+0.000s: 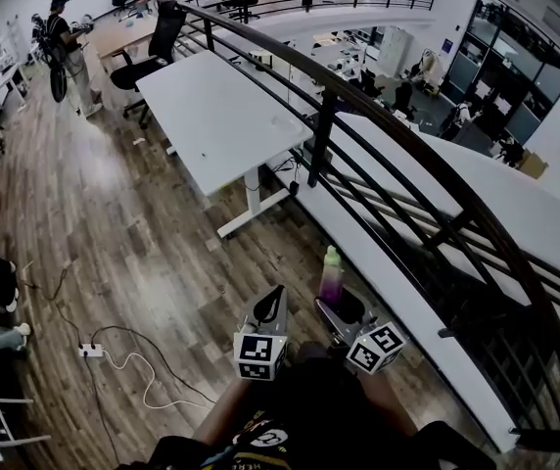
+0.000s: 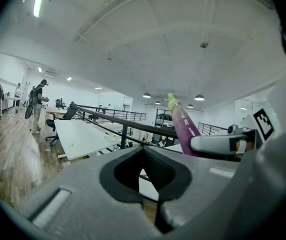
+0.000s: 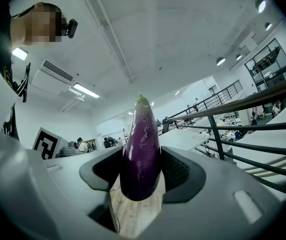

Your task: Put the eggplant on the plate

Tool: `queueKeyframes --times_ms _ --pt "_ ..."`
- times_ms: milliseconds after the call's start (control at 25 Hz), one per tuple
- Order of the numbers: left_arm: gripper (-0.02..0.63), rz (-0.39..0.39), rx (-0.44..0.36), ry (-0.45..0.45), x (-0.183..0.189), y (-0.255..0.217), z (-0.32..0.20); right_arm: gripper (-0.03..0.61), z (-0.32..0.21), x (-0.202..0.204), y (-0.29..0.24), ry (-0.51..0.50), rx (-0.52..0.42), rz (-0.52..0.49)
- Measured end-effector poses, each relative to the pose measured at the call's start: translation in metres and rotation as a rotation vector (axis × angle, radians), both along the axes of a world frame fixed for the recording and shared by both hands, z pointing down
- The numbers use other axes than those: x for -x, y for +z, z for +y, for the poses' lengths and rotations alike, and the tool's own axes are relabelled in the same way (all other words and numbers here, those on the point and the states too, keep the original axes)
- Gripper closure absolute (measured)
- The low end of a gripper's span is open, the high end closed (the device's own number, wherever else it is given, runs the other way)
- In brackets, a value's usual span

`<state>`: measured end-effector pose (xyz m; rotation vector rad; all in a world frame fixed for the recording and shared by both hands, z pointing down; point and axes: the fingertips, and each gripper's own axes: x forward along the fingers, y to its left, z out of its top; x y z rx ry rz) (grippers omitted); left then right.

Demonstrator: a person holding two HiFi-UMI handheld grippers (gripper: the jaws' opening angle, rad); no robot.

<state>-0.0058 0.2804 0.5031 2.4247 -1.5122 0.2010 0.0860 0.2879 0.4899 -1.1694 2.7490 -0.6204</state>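
Note:
A long purple eggplant point(image 1: 331, 274) with a green stem stands upright between the pads of my right gripper point(image 1: 339, 306). In the right gripper view the eggplant point(image 3: 142, 149) fills the gap and my right gripper point(image 3: 142, 171) is shut on its lower half. My left gripper point(image 1: 275, 297) hangs just to its left, with its fingers drawn to a point and nothing in them. From the left gripper view, my left gripper point(image 2: 150, 176) looks shut, and the eggplant point(image 2: 183, 126) shows off to the right. No plate shows in any view.
A curved black railing point(image 1: 378, 116) runs along the right, with a white ledge below it. A white table point(image 1: 221, 116) and a black office chair point(image 1: 148, 62) stand ahead on the wooden floor. A power strip point(image 1: 91, 350) with cables lies at the left. A person point(image 1: 62, 37) stands far off.

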Motion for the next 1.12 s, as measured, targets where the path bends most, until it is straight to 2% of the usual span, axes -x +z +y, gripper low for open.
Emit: queueKeyframes --times_ms 240,440,840,1000,1120 --pt "0.609 0.016 0.030 -0.008 0.015 0.011 -0.019 0.342 -0.022 0.010 0.008 0.010 0.036 0.002" --pt "0.607 0.010 0.049 -0.010 0.010 0.023 -0.065 0.341 -0.070 0.008 0.016 0.006 0.057 0.009" --pt "0.609 0.003 -0.001 0.003 -0.048 0.008 -0.211 0.342 -0.206 -0.039 0.009 -0.015 0.034 0.002" --pt "0.609 -0.024 -0.022 -0.001 -0.064 0.008 -0.249 0.342 -0.241 -0.046 0.013 -0.060 0.032 0.006" --pt "0.609 -0.044 -0.006 -0.014 -0.069 0.017 -0.270 0.342 -0.266 -0.048 0.020 -0.083 0.048 0.012"
